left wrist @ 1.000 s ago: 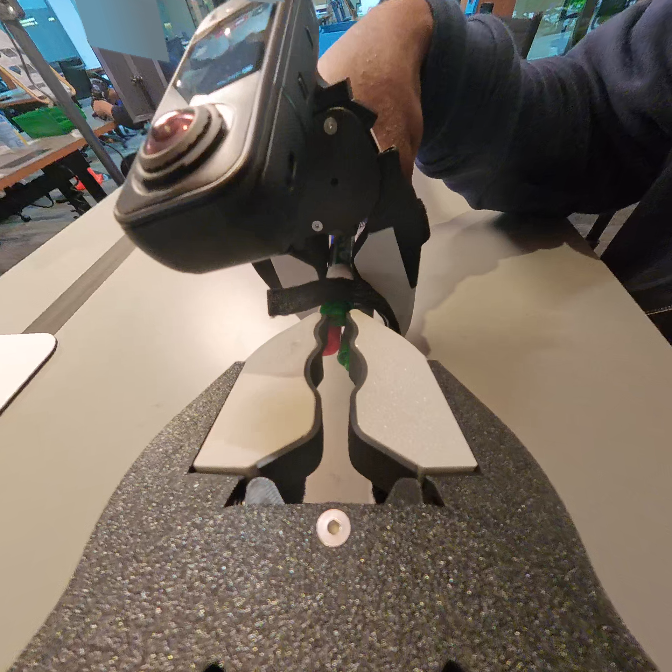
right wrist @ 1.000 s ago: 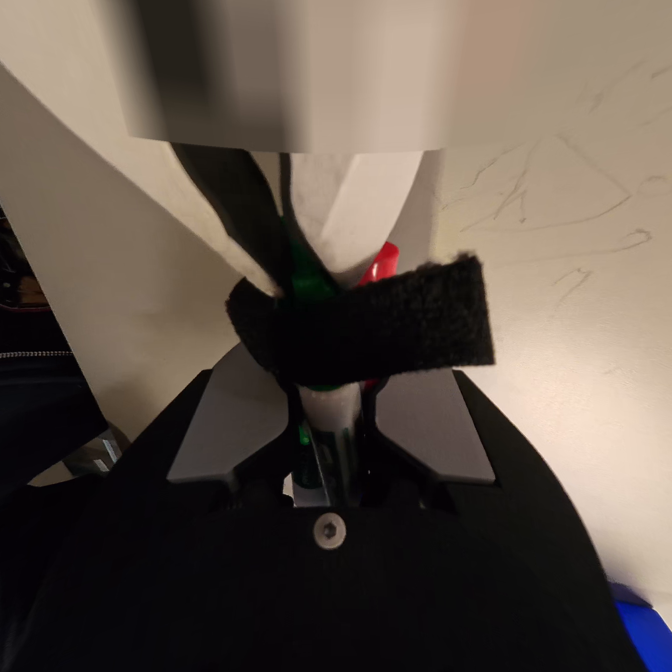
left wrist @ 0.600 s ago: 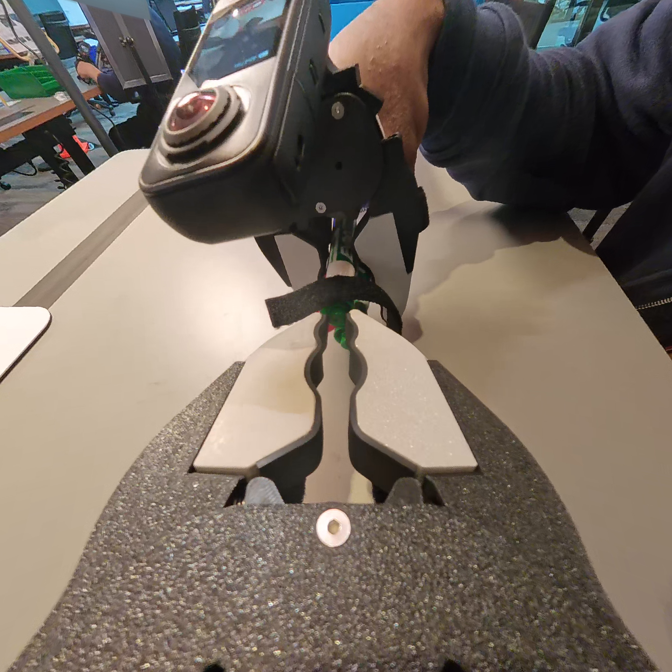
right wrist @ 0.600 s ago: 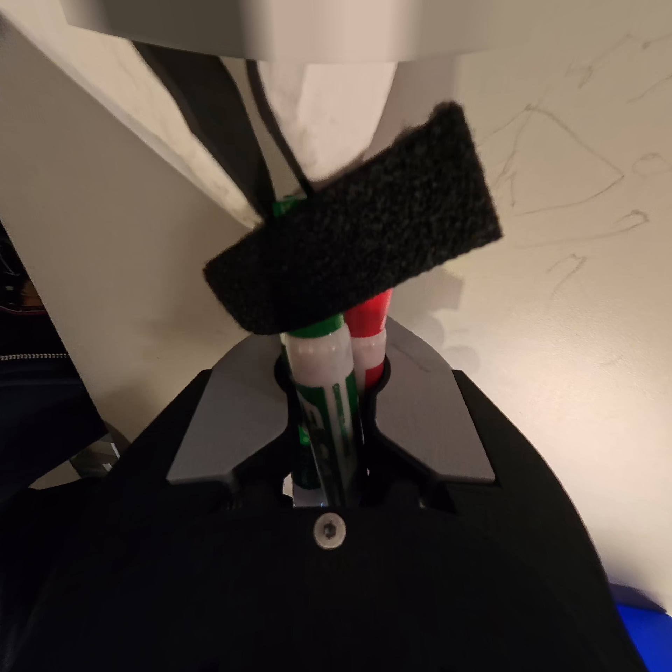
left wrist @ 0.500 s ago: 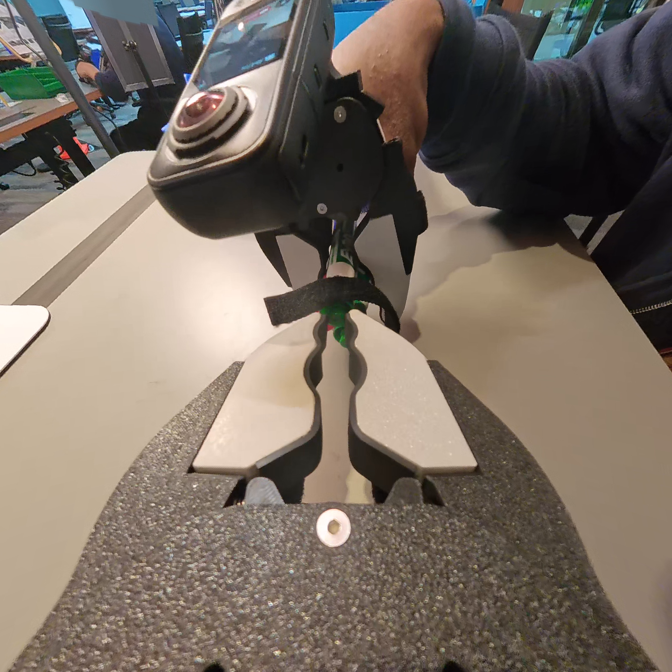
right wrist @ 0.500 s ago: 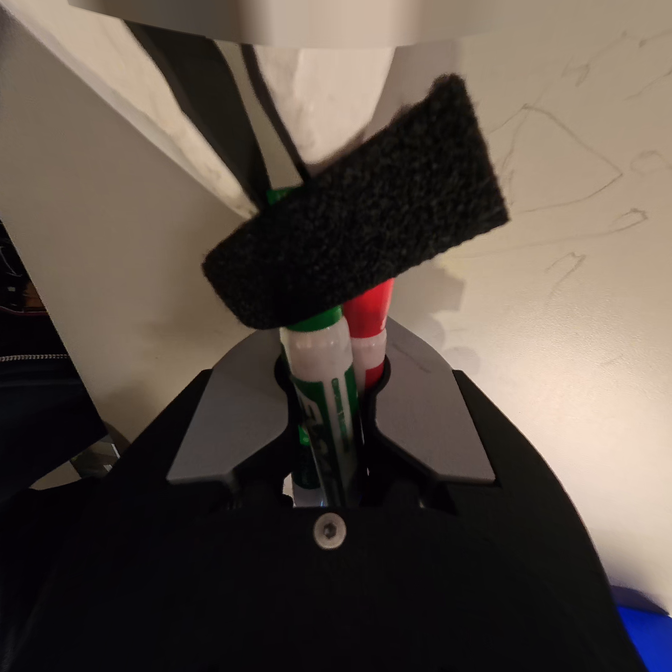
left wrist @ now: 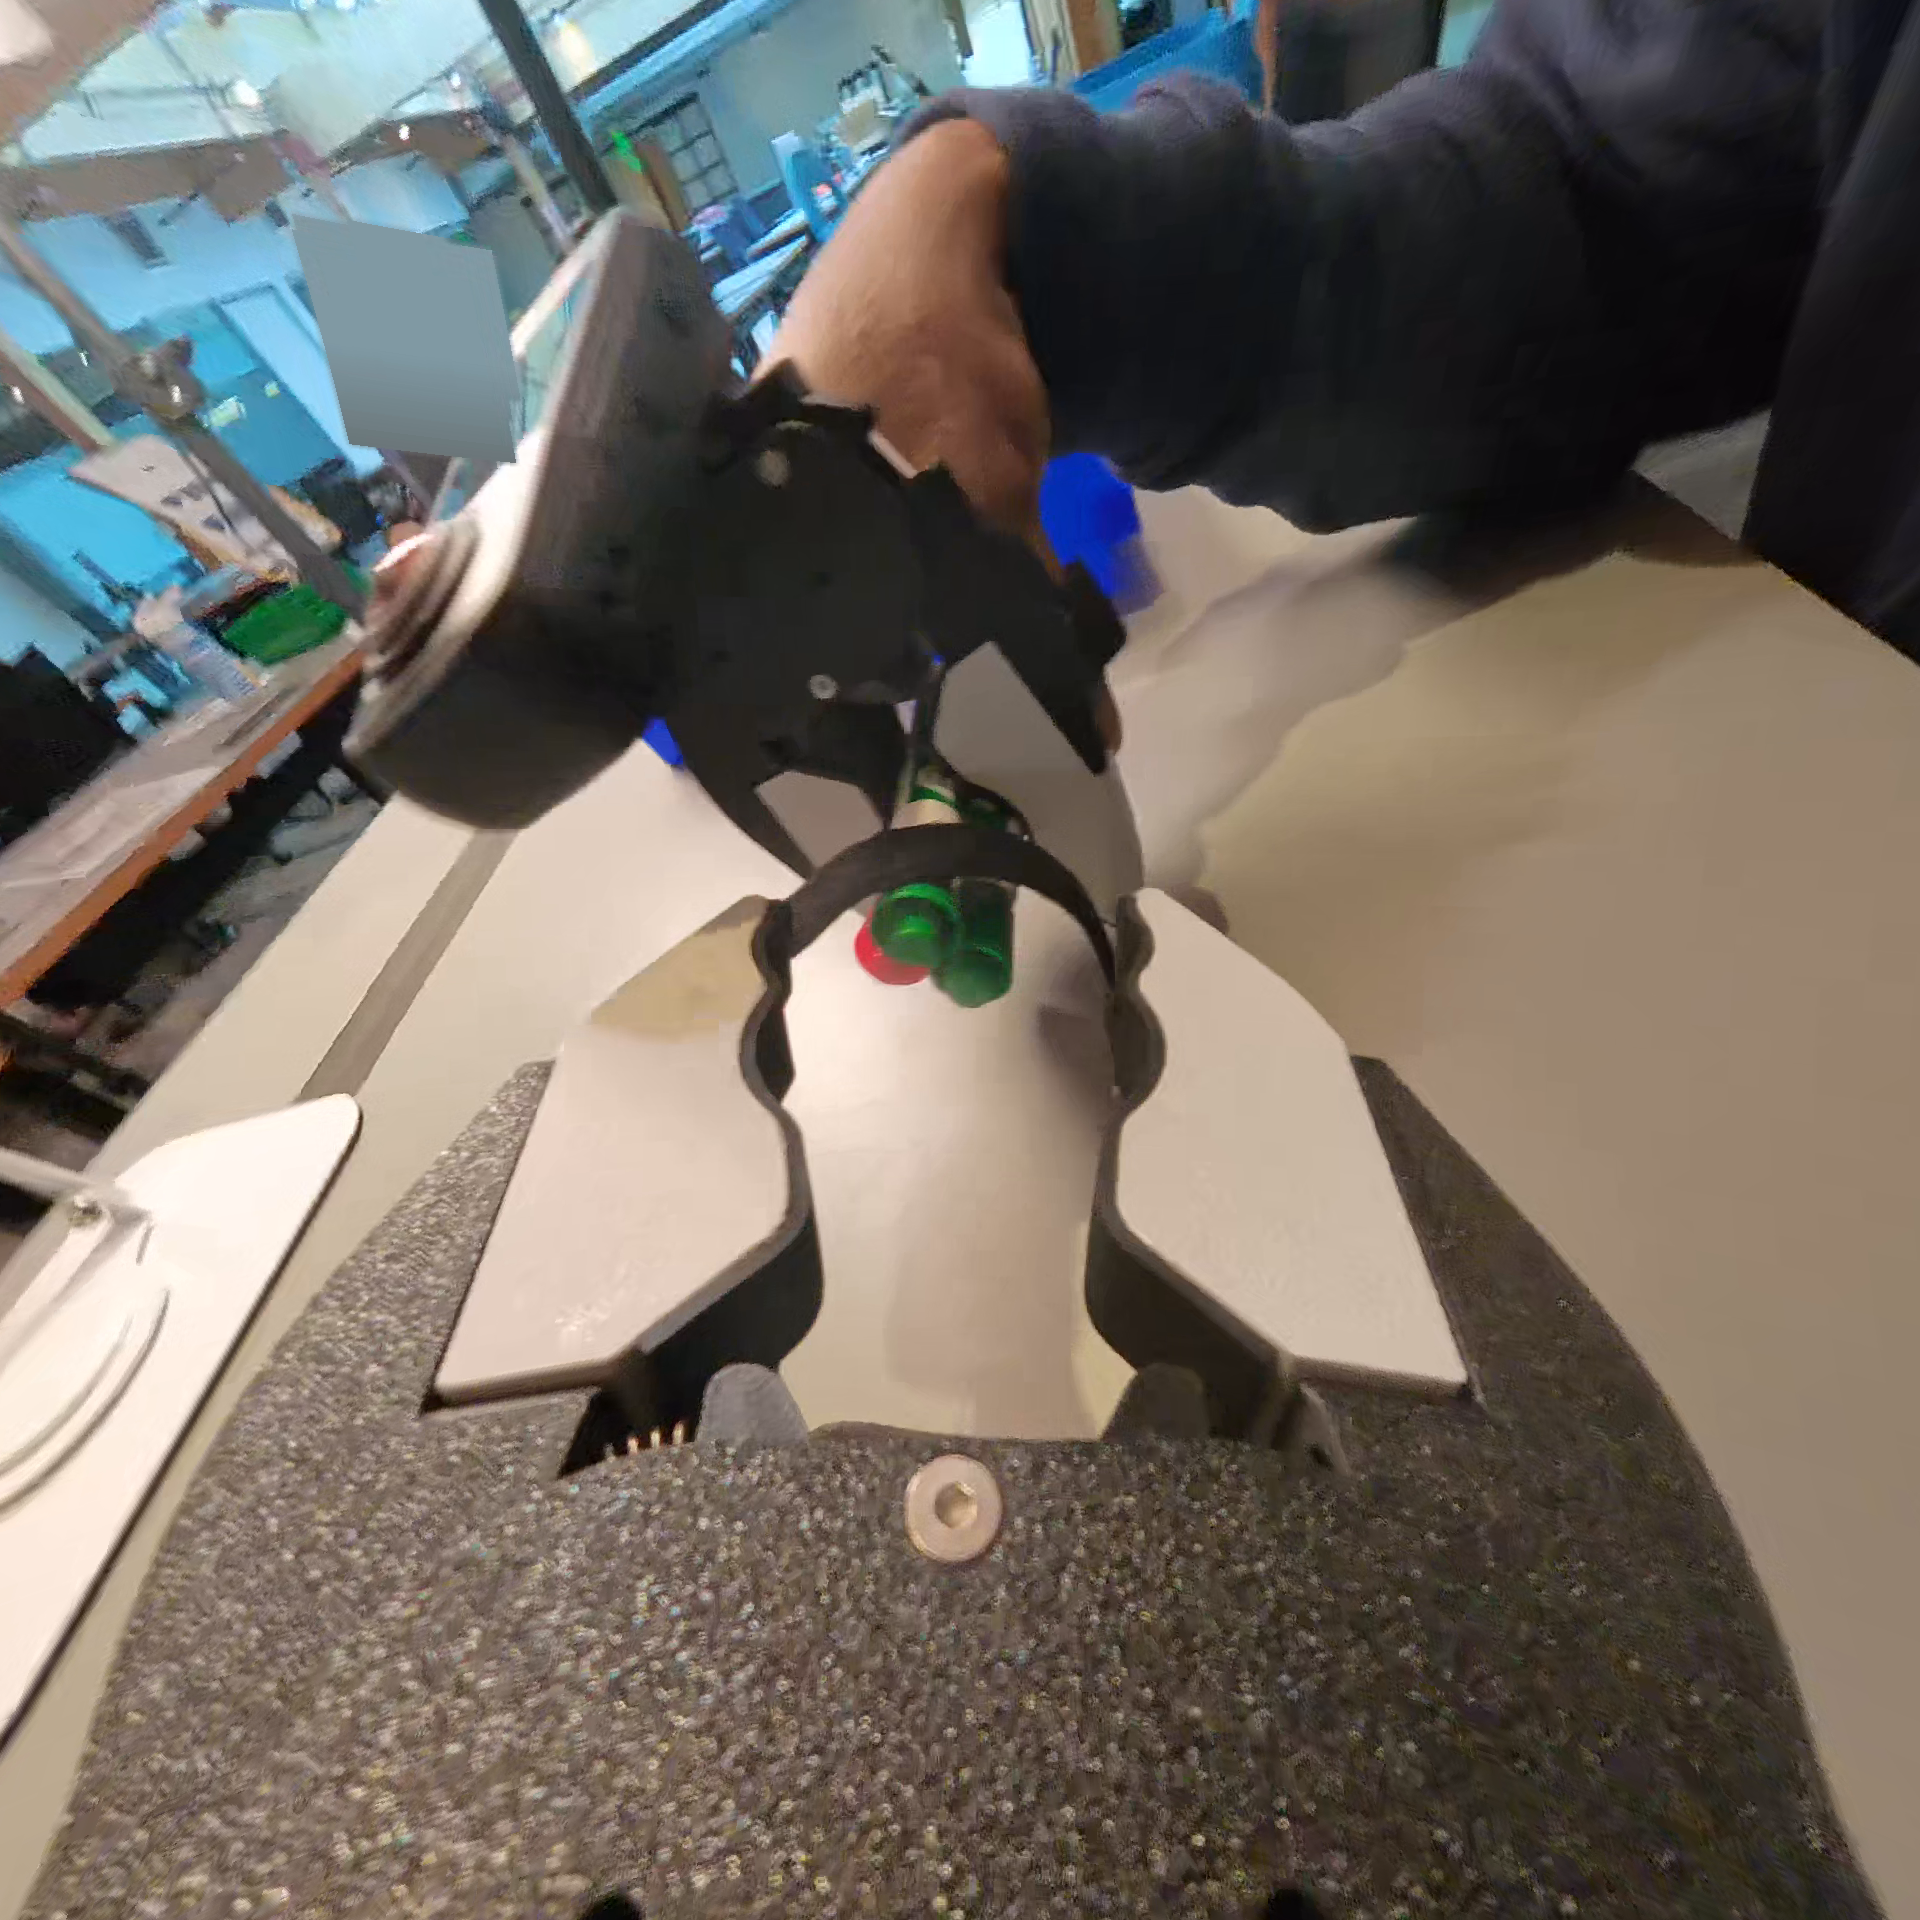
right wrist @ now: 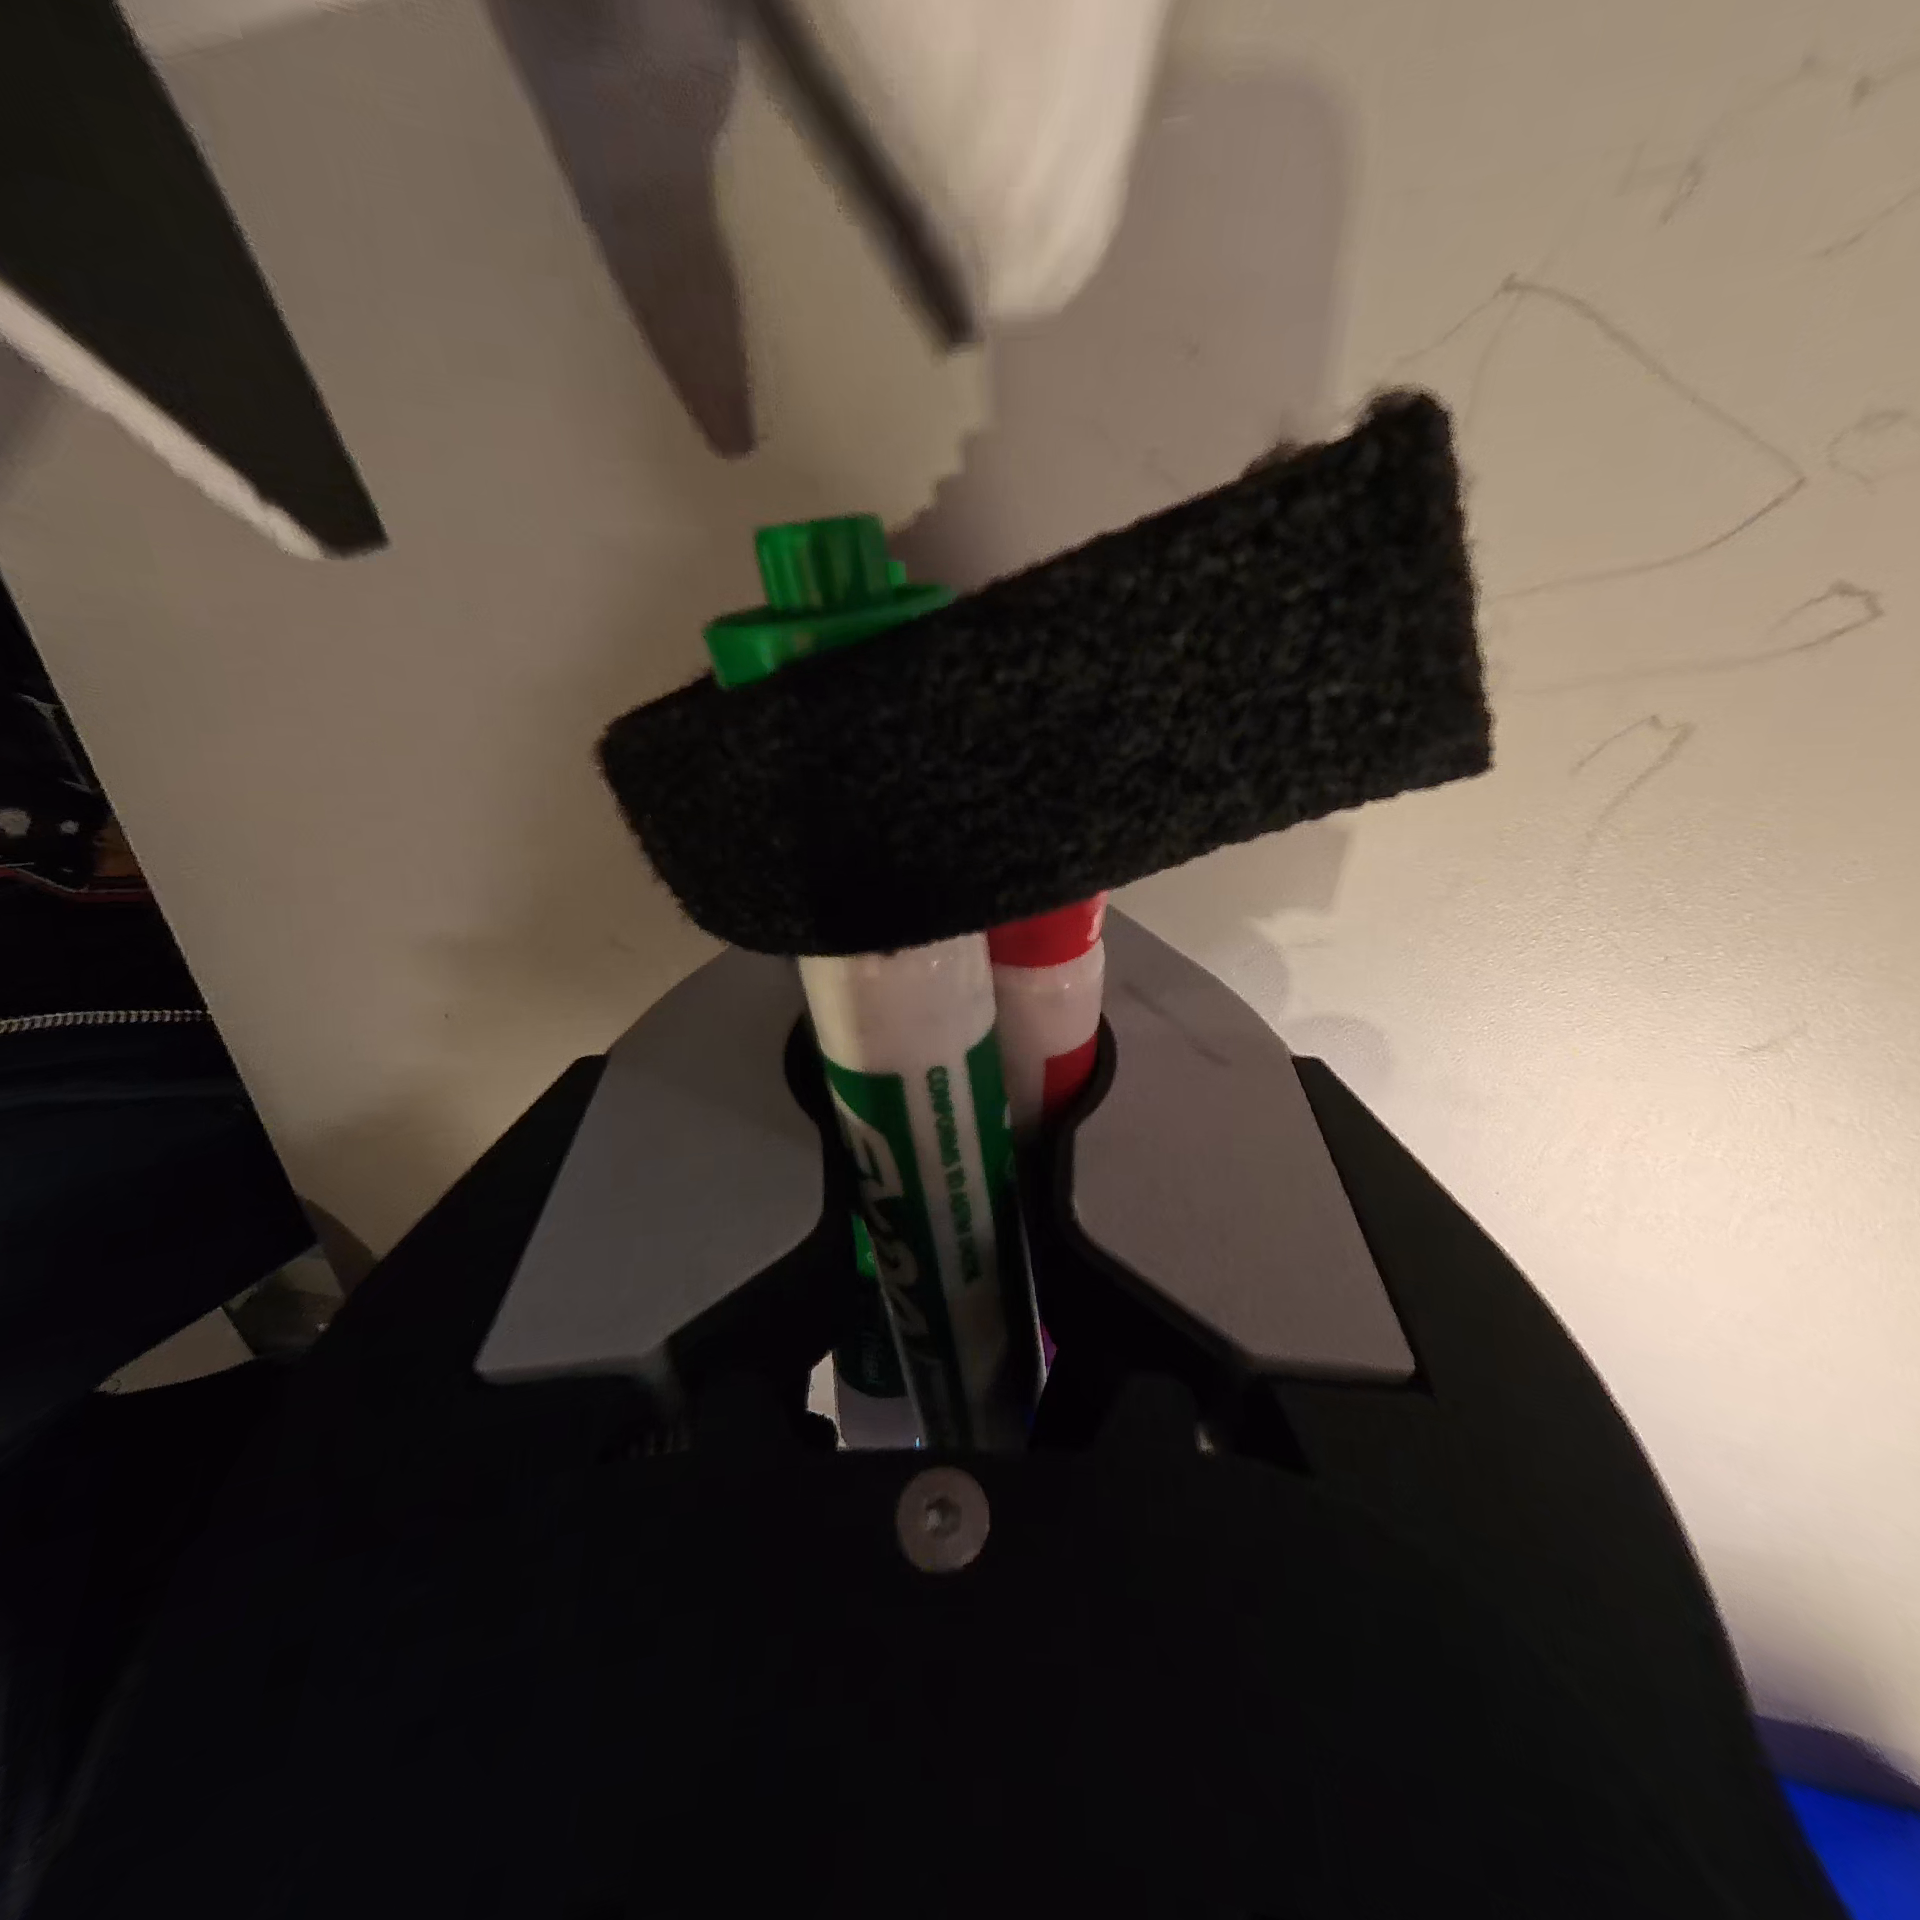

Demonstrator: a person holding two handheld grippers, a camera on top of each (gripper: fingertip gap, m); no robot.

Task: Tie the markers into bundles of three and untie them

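Right claw (right wrist: 951, 1049) gripped the markers (right wrist: 935, 1101) above the table (left wrist: 1558, 831); black strap (right wrist: 1049, 727) sat loose near caps. Left claw (left wrist: 951, 956) wide, empty. Risk: strap slips off, markers fan apart w/o tightening.

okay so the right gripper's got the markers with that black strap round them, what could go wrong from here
1. The black strap sits tilted near the cap ends of the markers; it may slide off.
2. The right gripper clamps the barrels side by side, so one marker could slip lengthwise.
3. The left gripper is open right at the strap loop; a finger could snag it and pull the bundle askew.
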